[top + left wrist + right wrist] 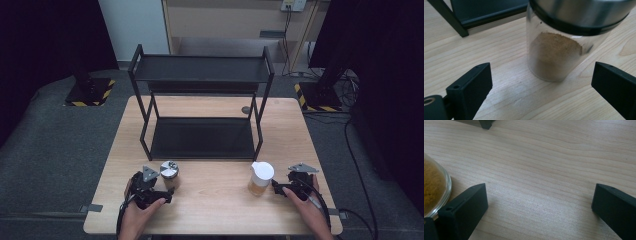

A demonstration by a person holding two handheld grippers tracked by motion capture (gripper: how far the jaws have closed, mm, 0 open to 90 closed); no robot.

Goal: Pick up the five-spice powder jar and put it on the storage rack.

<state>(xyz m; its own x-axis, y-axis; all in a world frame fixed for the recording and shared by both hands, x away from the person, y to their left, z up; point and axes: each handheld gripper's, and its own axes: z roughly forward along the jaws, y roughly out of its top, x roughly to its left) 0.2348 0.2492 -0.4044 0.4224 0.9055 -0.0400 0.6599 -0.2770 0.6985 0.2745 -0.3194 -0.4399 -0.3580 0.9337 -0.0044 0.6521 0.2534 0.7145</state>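
Jars, steel-lidded (169, 173) and white-capped (261, 178), stand on the pale wooden table (215, 205) before a black rack (202, 100); both grippers, left (159, 192) and right (280, 188), gape wide, dark curtains behind.

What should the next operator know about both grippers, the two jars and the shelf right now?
Left gripper: open, empty, aimed at the clear glass jar with the steel lid, holding brown powder; jaws not yet around it.
Right gripper: open, empty, just right of the clear jar with the white lid, holding yellow-brown powder; that jar sits off to its left, outside the jaws.
Both jars stand on the light wooden table before the black two-tier metal shelf, which holds nothing.
Done: approach. Left: grasp, probably shelve both.
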